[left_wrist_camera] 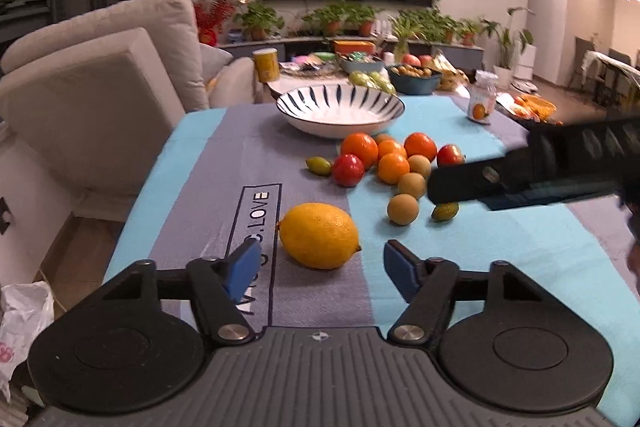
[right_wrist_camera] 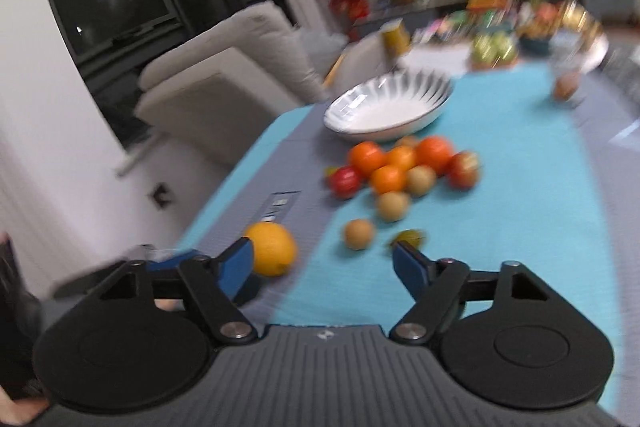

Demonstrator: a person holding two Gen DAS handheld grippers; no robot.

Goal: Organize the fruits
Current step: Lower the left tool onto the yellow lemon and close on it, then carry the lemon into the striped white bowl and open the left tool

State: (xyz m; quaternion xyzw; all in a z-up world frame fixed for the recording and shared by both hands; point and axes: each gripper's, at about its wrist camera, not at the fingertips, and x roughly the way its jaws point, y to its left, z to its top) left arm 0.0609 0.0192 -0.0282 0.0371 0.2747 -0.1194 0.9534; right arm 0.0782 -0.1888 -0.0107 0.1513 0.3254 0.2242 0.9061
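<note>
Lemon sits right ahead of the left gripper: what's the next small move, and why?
Probably ease the left gripper forward until its open fingers straddle the lemon, then close. The lemon lies alone on the cloth, just ahead and centred between the jaws, apart from the other fruit. The bowl beyond holds nothing yet, so it seems the likely drop spot.

Both wrist views low, near tabletop, facing shared bowl [left_wrist_camera: 339, 113]
</note>
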